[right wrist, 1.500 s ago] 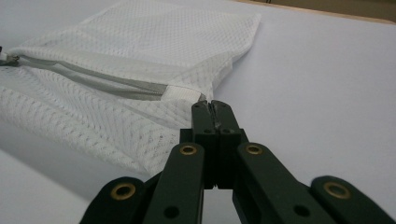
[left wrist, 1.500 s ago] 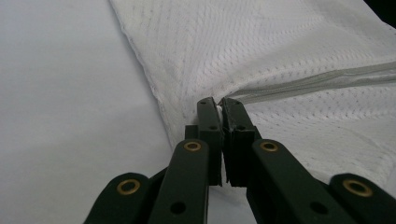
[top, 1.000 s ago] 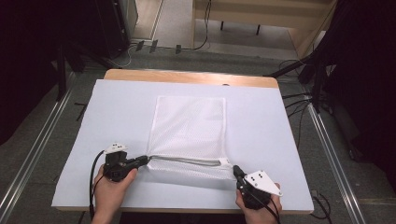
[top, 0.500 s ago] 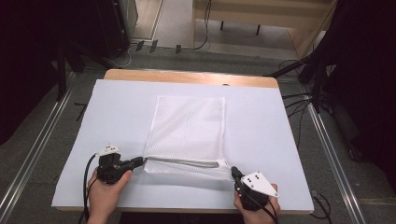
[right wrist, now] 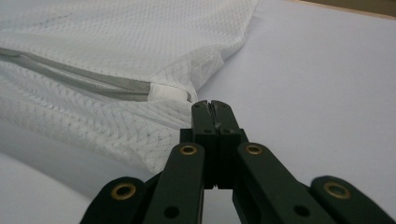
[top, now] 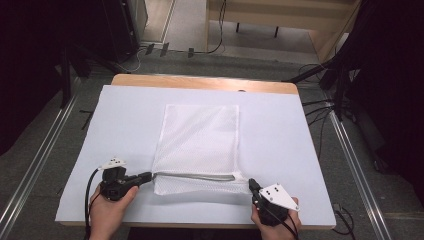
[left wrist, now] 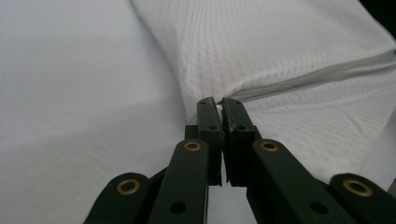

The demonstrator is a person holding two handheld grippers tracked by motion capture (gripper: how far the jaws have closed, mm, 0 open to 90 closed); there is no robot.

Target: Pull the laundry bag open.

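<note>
A white mesh bag lies flat in the middle of the white table cover. A grey zipper runs along its near end. My left gripper is shut on the bag's near-left corner, and a sliver of white fabric shows between its jaw tips. My right gripper is shut at the near-right corner. In the right gripper view its tips sit right beside the zipper's white end tab, and I cannot tell whether fabric is pinched. The bag lies to their left.
The cover lies on a wooden table whose far edge shows bare. Metal rails run along the floor on both sides. Cables trail on the floor at the right, and dark equipment stands at the back left.
My left hand has shifted slightly left and toward the near edge, drawing the bag's near-left corner with it. The right gripper has not moved.
</note>
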